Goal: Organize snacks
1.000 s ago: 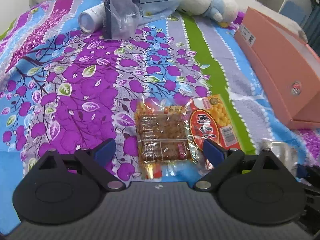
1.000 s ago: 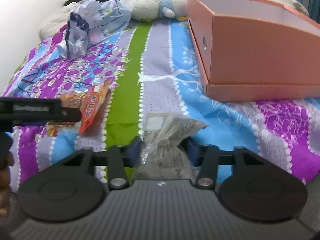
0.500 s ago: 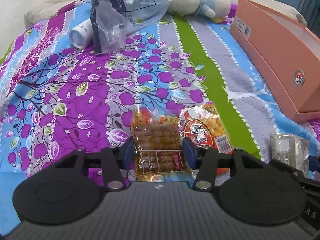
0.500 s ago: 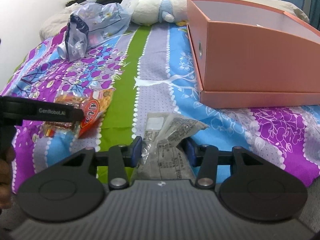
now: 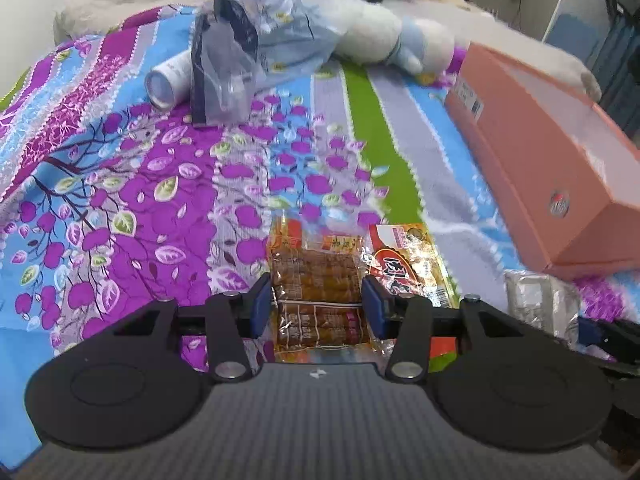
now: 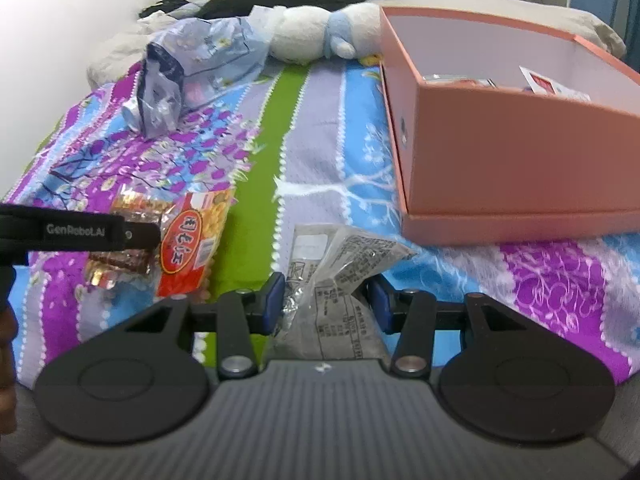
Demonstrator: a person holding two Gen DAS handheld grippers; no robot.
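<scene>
Pink box (image 6: 520, 152): the largest piece, open-topped on the bed (image 5: 120, 184), stiff card walls; a few packets already lie inside, so it looks to be the snacks' home.
Grey packet (image 6: 336, 280): crinkly film, light and limp; pinched low down by the right gripper (image 6: 326, 304), top flopping free. Judged likely to sag or slip if swung fast.
Brown snack pack (image 5: 316, 292): flat clear vacuum pouch, firmish and slick. The left gripper (image 5: 316, 308) has just been closing, its blue fingers (image 5: 262, 308) at both long edges; whether it is clear of the bedspread is hard to tell. Gripping across the middle seems best.
Red-and-yellow packet (image 5: 404, 264): thin, light, touching the brown pack's right side, partly under the right-hand finger; could be dragged along.
</scene>
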